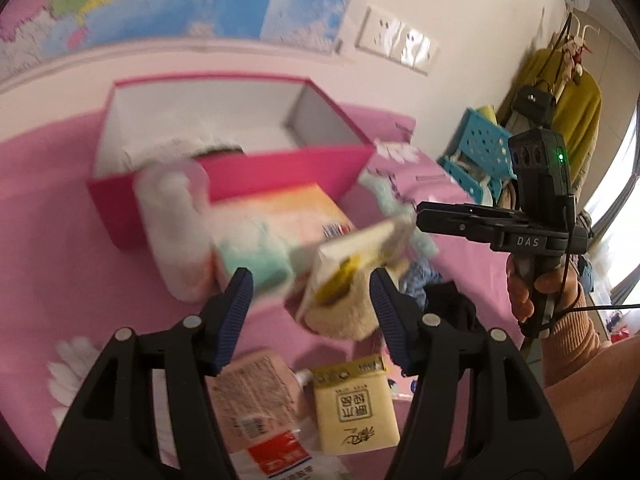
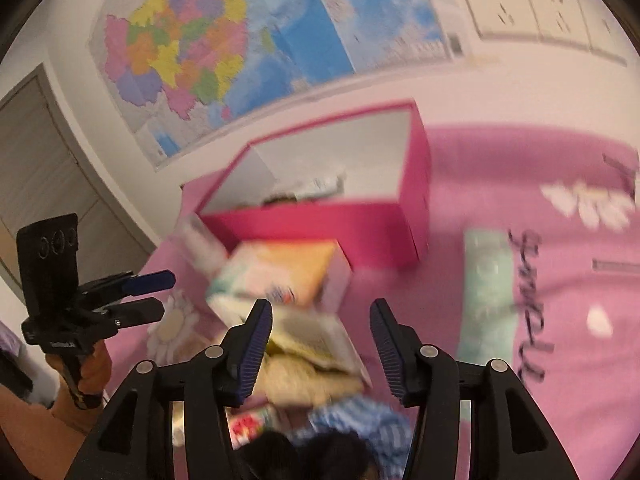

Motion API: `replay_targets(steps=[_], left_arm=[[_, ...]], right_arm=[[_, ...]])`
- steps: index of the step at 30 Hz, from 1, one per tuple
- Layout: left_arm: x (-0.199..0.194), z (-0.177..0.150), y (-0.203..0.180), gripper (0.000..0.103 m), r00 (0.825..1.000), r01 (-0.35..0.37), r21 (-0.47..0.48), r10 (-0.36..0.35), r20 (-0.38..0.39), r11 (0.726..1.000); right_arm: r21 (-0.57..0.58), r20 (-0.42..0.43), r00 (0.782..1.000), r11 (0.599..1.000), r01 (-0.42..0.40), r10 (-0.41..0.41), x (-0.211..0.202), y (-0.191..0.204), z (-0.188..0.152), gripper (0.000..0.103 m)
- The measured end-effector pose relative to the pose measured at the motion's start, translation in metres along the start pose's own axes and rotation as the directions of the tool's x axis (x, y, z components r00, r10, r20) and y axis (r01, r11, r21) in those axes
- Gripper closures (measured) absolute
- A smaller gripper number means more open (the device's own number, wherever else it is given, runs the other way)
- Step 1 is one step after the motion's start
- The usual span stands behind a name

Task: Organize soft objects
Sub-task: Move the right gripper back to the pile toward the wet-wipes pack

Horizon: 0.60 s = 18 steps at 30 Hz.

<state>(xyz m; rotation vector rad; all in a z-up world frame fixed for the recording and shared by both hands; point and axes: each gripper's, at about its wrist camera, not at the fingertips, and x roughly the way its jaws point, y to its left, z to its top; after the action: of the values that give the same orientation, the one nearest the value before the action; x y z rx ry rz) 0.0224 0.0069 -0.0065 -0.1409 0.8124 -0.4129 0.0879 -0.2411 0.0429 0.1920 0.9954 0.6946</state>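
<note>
- Pink flowered bedspread (image 1: 60, 248) carries everything; map (image 2: 208, 52) and sockets (image 1: 396, 38) on the wall behind
- Pink box (image 1: 224, 136), open, near the far edge, something dark and pale inside
- Soft things heaped just before the box's near wall: tissue roll pack (image 1: 176, 232), pastel tissue pack (image 1: 280, 208), beige plush (image 1: 340, 312), blue cloth (image 2: 360, 420)
- Yellow tissue pack (image 1: 356, 408) towards the near edge
- Left gripper (image 1: 312, 304) jaws apart, nothing pinched
- Right gripper (image 2: 320, 340) jaws apart, hovering over the heap, nothing pinched
</note>
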Motion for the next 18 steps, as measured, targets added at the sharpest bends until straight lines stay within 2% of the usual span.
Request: replay_targets(steps=[8,15,16,17,18], left_arm=[[0.029,-0.006,-0.007,0.041,0.998,0.012,-0.009,-0.012,-0.061,1.0],[0.039,-0.001,-0.012,0.054,0.996,0.028,-0.001,-0.028,-0.082,1.0],[0.04,0.0,-0.012,0.055,0.996,0.031,-0.001,-0.031,-0.084,1.0],[0.041,0.001,-0.013,0.06,0.996,0.037,0.003,-0.037,-0.086,0.999],[0.042,0.001,-0.015,0.061,0.995,0.044,0.008,-0.043,-0.088,0.999]], right_arm=[[0.012,-0.032,0.999,1.0,-0.025,0.025,0.017,-0.008,-0.018,0.051],[-0.007,-0.035,0.998,0.999,-0.048,0.048,0.028,-0.009,-0.02,0.052],[-0.013,-0.036,0.998,0.999,-0.049,0.049,0.029,-0.009,-0.02,0.057],[-0.022,-0.034,0.998,0.998,-0.051,0.051,0.03,-0.008,-0.021,0.068],[-0.028,-0.033,0.998,0.998,-0.052,0.051,0.03,-0.008,-0.021,0.071]])
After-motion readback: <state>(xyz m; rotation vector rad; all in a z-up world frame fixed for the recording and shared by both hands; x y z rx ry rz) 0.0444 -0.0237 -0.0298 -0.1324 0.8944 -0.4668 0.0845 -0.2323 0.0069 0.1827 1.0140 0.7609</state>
